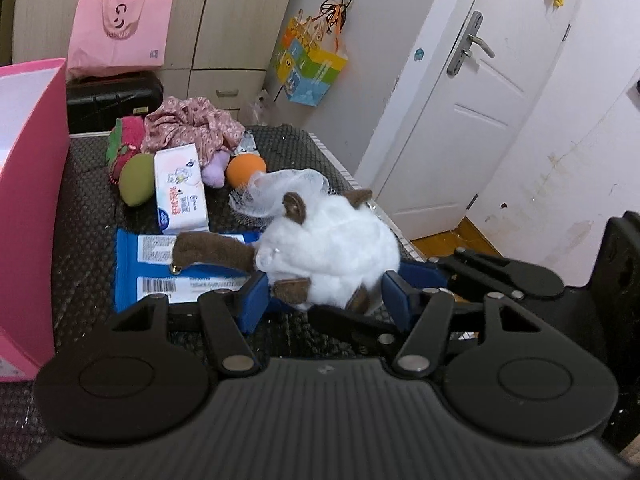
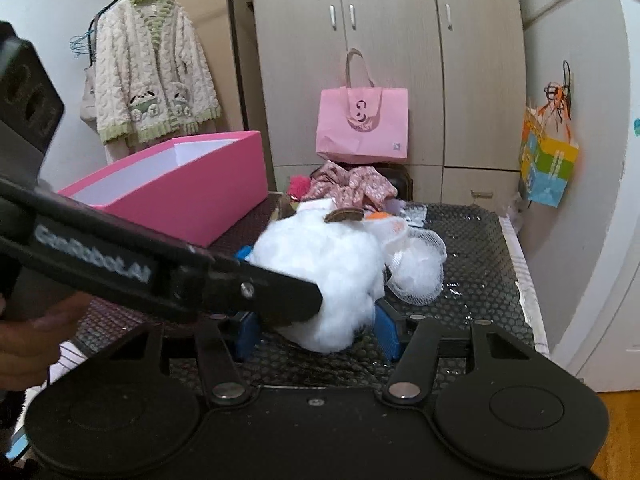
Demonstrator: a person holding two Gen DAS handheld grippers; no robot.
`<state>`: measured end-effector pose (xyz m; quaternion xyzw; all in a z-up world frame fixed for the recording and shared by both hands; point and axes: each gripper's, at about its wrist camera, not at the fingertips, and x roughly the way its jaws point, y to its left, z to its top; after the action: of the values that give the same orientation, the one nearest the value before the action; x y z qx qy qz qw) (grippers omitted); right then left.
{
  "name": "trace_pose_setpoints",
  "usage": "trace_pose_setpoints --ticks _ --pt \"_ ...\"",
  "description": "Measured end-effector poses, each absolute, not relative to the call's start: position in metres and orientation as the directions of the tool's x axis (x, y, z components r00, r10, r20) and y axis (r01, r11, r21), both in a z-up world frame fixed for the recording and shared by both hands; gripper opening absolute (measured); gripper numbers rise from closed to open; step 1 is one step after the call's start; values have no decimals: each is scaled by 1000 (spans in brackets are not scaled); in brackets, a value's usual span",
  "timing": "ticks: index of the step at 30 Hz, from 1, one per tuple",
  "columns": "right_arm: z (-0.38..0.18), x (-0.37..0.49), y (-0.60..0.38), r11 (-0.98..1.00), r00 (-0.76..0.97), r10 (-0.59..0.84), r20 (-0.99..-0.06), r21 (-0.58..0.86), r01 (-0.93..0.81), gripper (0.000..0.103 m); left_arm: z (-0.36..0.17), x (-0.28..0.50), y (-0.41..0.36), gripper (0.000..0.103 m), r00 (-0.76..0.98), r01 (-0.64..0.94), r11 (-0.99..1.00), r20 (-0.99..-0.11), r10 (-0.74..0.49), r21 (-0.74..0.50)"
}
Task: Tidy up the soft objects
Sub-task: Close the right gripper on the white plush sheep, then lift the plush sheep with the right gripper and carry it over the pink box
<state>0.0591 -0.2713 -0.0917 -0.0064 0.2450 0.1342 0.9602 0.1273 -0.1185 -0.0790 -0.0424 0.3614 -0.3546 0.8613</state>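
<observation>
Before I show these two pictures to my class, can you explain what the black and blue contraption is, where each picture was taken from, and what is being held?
There is no robot here. A person holds a pair of hand-worked tongs in each hand, and a camera on each looks forward along its two blue fingers. One picture comes from the left tongs, the other from the right tongs. Both pairs are closed on the same white and brown soft toy, from different sides. Behind it on the dark mat lie a tissue pack, an orange ball, a floral cloth and a white net. A pink box stands open beside them.
</observation>
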Motion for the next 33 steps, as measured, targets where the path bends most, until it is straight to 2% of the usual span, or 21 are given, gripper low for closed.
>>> trace_pose_setpoints --ticks 17,29,33 --pt "-83 41 -236 942 815 288 -502 -4 -335 62 -69 97 -89 60 517 564 780 -620 -590 -272" --pt "-63 20 -191 886 763 378 -525 -36 -463 61 -49 54 -38 60 580 519 824 -614 -535 -228" --pt "-57 21 -175 847 711 444 -545 -2 -531 61 -40 48 -15 60 579 482 847 -645 -500 -224"
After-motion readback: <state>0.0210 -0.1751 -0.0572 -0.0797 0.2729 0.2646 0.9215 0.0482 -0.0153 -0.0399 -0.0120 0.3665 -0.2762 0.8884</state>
